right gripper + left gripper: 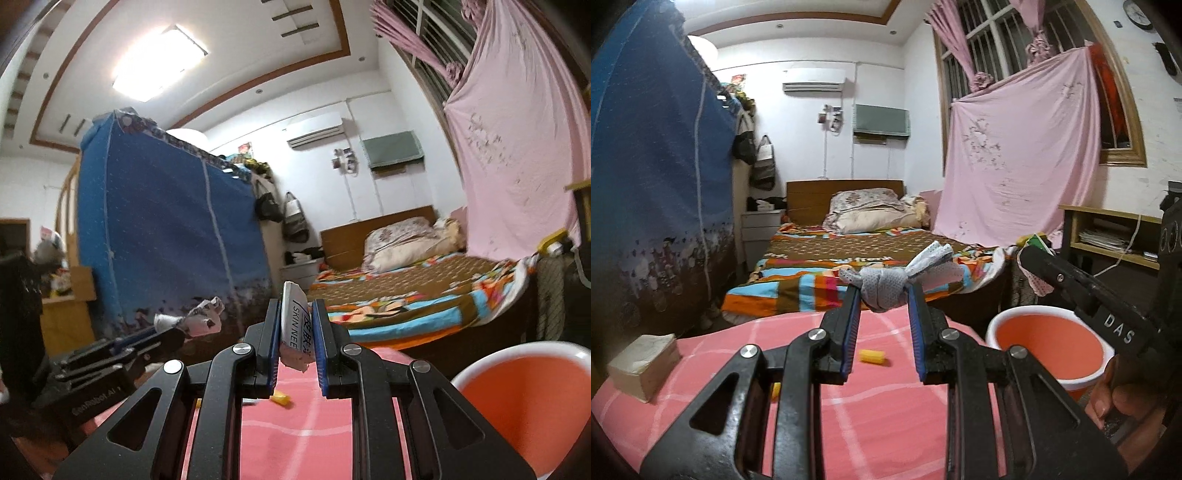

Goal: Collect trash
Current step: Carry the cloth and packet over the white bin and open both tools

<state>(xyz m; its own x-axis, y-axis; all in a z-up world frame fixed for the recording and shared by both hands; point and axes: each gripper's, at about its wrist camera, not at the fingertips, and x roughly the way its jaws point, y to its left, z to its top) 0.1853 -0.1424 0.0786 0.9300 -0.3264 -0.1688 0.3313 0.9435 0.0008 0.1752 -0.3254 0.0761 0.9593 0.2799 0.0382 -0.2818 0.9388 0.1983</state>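
left wrist view: the left gripper (882, 295) is closed on a knotted grey mesh rag (886, 288), pinched between its blue-padded fingers (849, 332) and held up above the pink checked tablecloth (879, 417). the rag's loose pale ends fan out to the right past the tips. on the cloth below, between the fingers, lies a small yellow scrap (873, 356); a second yellow bit (775, 390) peeks out by the left finger's base. a tissue block (642, 363) sits at the near left of the table. to the right, just off the table edge, stands an orange bucket (1049, 345) with a white rim. the right gripper (1034, 258) reaches in from the right above the bucket, with a pale scrap hanging at its tip; a hand (1115, 402) shows at the lower right. a bed (857, 266) lies far behind.

right wrist view: the right gripper (297, 332) is narrowly clamped on a white wrapper (295, 332) with dark print, standing upright between the fingers. the yellow scrap (280, 399) lies on the tablecloth (295, 435) beneath. the bucket (524, 402) is near right, its mouth open to view. at left, the left gripper (173, 334) holds the rag (199, 319) at about the same height. a blue wardrobe (166, 236) stands far left, the bed (406, 291) far right.
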